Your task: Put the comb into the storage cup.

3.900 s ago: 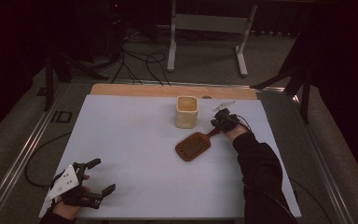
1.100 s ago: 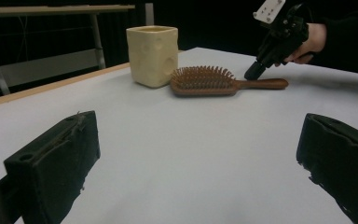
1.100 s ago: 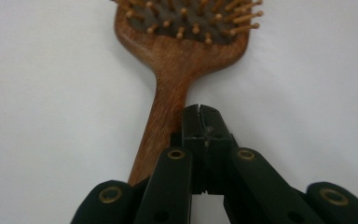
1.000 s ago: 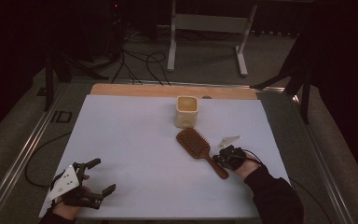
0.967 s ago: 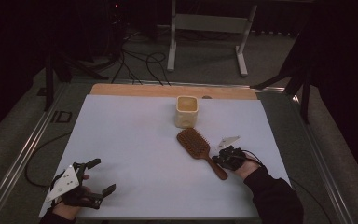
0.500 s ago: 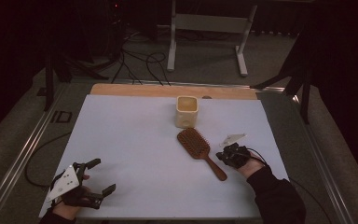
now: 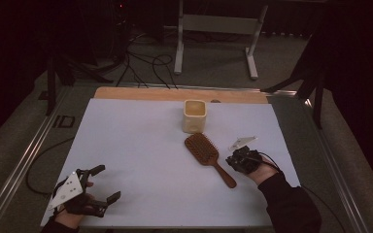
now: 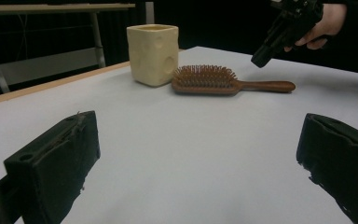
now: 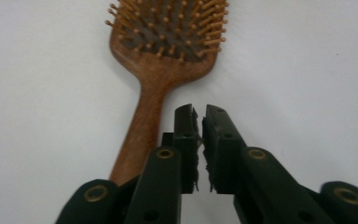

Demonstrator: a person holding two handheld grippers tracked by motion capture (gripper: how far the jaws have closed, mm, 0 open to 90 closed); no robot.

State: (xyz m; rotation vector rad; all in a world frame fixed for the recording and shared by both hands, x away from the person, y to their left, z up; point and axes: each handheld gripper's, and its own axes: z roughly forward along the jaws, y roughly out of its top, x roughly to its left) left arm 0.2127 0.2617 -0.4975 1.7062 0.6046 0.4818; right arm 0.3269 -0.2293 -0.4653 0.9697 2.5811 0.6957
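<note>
Jaws of the left gripper (image 7: 93, 188) stand wide apart at the table's (image 7: 141, 141) near corner, holding nothing. Farther in, the right gripper (image 9: 198, 122) hovers, nearly closed and empty, beside the wooden hairbrush's (image 7: 209, 151) handle. Beyond sits a cream cup (image 7: 194, 115). Brush apparently released; no goal evident.

A wooden hairbrush (image 7: 207, 150) lies bristles-up on the white table (image 7: 141, 145), near a cream cup (image 7: 194, 116).
</note>
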